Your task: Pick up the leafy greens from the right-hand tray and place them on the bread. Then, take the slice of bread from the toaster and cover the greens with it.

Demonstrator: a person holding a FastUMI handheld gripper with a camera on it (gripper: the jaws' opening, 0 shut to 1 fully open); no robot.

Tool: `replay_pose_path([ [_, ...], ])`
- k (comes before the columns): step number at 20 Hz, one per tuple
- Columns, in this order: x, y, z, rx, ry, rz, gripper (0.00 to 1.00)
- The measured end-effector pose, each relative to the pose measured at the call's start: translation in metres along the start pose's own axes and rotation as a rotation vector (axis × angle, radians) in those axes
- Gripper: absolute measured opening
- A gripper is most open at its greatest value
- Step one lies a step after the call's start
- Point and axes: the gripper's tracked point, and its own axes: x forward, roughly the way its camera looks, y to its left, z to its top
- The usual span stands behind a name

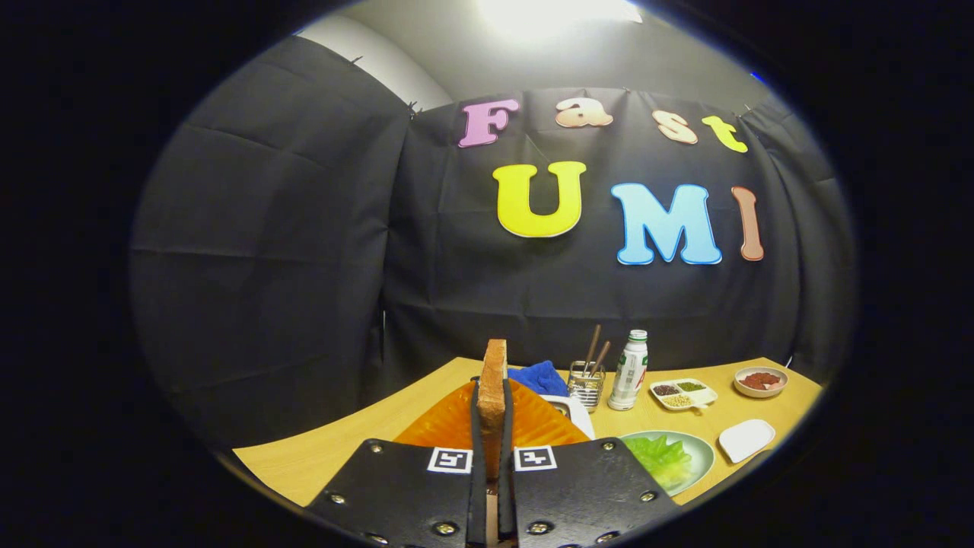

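My gripper (492,407) is shut on a slice of toasted bread (495,364), held upright and edge-on, its top rising past the fingertips above the table. Behind and below it lies a ribbed orange tray (445,426), and the bread and my fingers hide what rests on its middle. To the right of my fingers, leafy greens (663,455) lie on a pale green plate (704,449). A white object (572,411), partly hidden, peeks out just past the orange tray's right edge; whether it is the toaster I cannot tell.
Beyond the trays stand a blue cloth (542,375), a wire holder with chopsticks (587,383) and a white bottle (630,371). A divided dish of seeds (682,393), a small bowl of red bits (761,380) and a white dish (746,439) sit at the right on the wooden table (335,449).
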Motion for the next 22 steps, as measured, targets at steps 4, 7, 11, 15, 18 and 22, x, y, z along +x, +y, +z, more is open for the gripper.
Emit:
replay_pose_path([
  [4, -0.007, -0.009, 0.021, 0.013, -0.033, 0.003, 0.06],
  [7, -0.012, -0.018, 0.037, 0.019, -0.062, 0.0, 0.06],
  [11, -0.015, -0.038, 0.045, -0.01, -0.08, -0.024, 0.06],
  [15, -0.019, -0.057, 0.038, -0.048, -0.063, -0.026, 0.06],
  [18, -0.023, -0.079, 0.029, -0.058, -0.062, -0.054, 0.06],
  [22, -0.025, -0.114, 0.018, -0.032, -0.035, -0.083, 0.06],
])
